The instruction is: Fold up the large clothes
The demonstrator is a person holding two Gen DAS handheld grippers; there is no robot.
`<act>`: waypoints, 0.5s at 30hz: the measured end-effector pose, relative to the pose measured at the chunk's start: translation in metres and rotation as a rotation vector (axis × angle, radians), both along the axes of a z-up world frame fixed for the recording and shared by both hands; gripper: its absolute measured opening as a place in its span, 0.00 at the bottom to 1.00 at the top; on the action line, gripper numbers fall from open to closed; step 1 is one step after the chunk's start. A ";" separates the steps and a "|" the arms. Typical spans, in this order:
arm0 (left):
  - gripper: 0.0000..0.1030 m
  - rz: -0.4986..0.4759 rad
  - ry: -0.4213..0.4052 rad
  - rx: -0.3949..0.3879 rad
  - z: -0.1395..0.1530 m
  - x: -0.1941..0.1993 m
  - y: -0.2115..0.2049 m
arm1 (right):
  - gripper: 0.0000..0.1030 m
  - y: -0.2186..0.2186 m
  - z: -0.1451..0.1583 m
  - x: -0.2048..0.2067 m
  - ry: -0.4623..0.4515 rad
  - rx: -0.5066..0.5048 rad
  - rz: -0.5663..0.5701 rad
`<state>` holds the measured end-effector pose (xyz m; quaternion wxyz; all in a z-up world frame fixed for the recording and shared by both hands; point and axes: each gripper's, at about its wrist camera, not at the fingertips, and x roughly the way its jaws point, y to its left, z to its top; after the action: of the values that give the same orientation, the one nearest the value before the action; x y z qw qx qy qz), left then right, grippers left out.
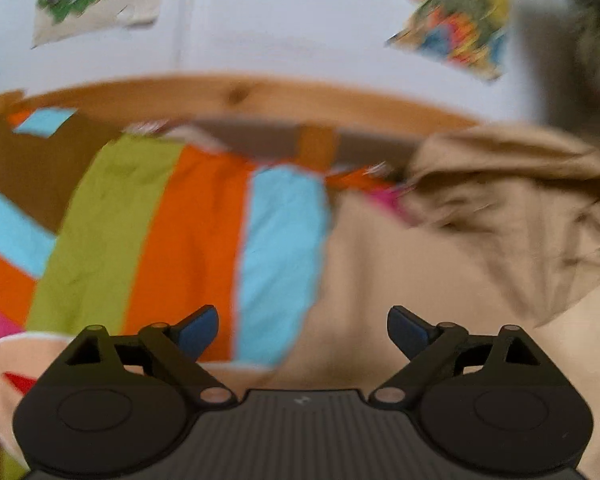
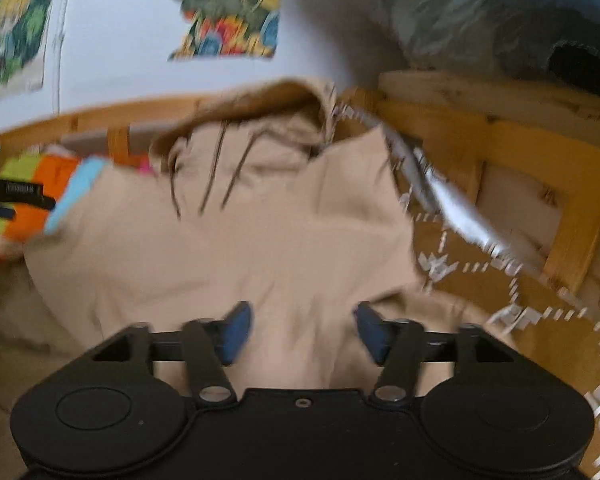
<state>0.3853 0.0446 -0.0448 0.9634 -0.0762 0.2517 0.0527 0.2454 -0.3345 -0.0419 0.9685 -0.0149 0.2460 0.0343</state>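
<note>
While both views are smeared by motion blur, the main relations remain legible. Left tool [image 1: 303, 330]: its blue-padded fingers [image 1: 198, 330] are spread wide, with nothing between them, above the boundary where a beige hoodie [image 1: 452, 248] overlaps a striped bedspread [image 1: 188, 240] of green, orange, light-blue and brown bands. Right tool [image 2: 302, 332]: its fingers [image 2: 236, 332] are likewise parted and hold nothing — the beige cloth fills the gap behind them, but contact cannot be judged. Seen from the right wrist, the hoodie [image 2: 240, 240] lies spread across the bed, its hood [image 2: 260, 120] bunched at the far end against the wooden bed frame [image 2: 500, 128] and two dark drawstrings [image 2: 236, 176] trailing down over the chest. At the left edge of that view the black body of the left tool [image 2: 16, 196] appears over the coloured stripes. A brown cover with white patterning [image 2: 520, 308] lies to the right of the garment, beside the wooden slats. Beyond the wooden rail [image 1: 240, 96] — the far limit of the bed — a pale wall carries two colourful posters [image 1: 452, 12], too blurred to read.
</note>
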 end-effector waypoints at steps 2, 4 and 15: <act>0.92 -0.132 -0.037 -0.057 0.006 -0.006 -0.020 | 0.71 -0.006 0.017 0.003 -0.012 0.021 0.021; 0.92 -0.277 -0.042 -0.116 0.006 -0.011 -0.041 | 0.77 -0.012 0.036 0.021 0.032 0.041 0.061; 0.92 -0.758 0.191 -0.278 -0.065 -0.015 -0.134 | 0.87 -0.034 0.129 0.214 0.065 0.111 0.046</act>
<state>0.3701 -0.0895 -0.1098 0.8674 -0.1021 0.3551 -0.3334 0.4592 -0.3685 0.0875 0.9584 0.0344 0.2746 0.0706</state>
